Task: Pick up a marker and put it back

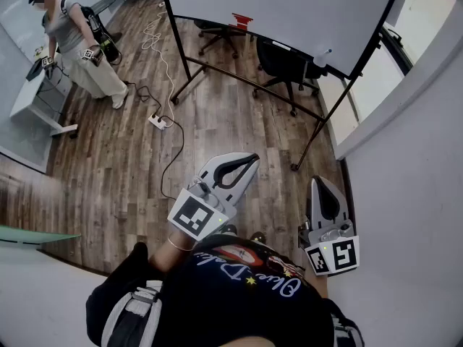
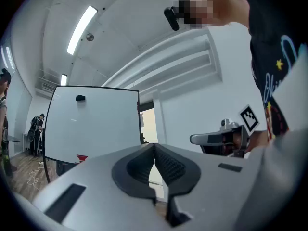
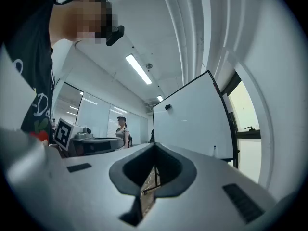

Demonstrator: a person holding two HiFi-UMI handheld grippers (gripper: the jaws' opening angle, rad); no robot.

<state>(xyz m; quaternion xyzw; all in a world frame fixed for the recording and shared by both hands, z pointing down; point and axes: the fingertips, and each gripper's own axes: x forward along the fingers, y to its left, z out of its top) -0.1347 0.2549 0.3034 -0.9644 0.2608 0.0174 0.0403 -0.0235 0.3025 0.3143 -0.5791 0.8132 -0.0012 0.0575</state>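
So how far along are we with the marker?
Nothing shows as done. The left tongs and right tongs are both shut and empty, well short of the whiteboard. A small upright thing, perhaps the marker, stands at the board's lower edge. Left to do, it seems: walk over, grasp it, put it back; whether that already happened, these views cannot tell.
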